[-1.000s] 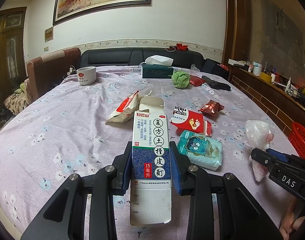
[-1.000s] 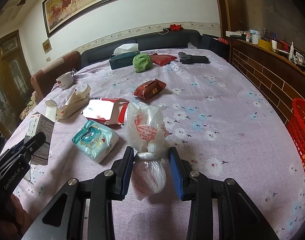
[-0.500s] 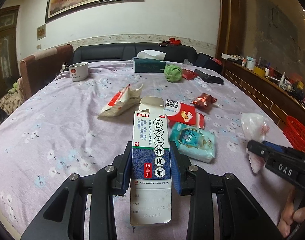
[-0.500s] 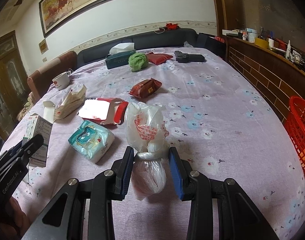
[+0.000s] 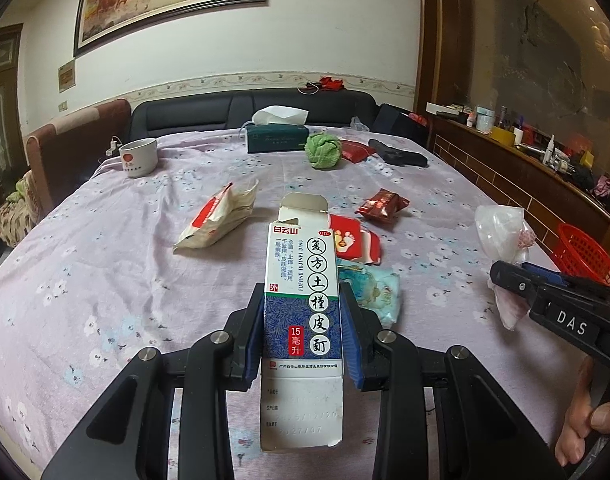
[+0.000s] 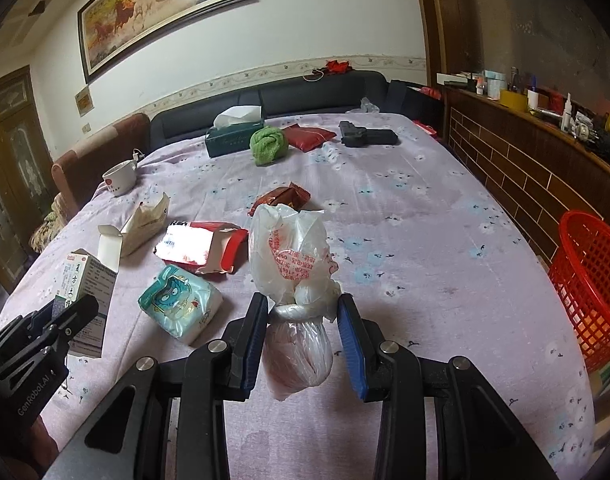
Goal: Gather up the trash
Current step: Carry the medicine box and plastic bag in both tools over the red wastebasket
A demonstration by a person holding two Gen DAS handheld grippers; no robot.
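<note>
I've got both grippers loaded. Left gripper (image 5: 303, 334) pinches the medicine carton (image 5: 301, 320) across its blue lower band, flap open at the top, carton lifted off the table (image 5: 85, 280). Right gripper (image 6: 303, 334) pinches the knotted plastic bag (image 6: 295, 280) right at the knot, with the pouch hanging below the pads.

Step in hand, as I read it: carry both to the red basket (image 6: 593, 280), at about 3 o'clock in the right view, off the table edge. To do it well I'd keep both grips firm, swing the bag over first since it's nearer, and clear the basket rim before letting go. The carton is light and the flap could snag.

Left on the table: tissue pack (image 6: 181, 304) at 9 o'clock of the bag, red-white flat packet (image 6: 201, 246) at 10, brown snack wrapper (image 6: 281, 198) at 12, torn white pouch (image 6: 147, 220) farther left. Mug (image 6: 119, 178), tissue box (image 6: 233, 136), green cloth (image 6: 269, 144) at the far end look like non-trash. Nothing blocks the path to the basket, though the two grippers sit near each other.
</note>
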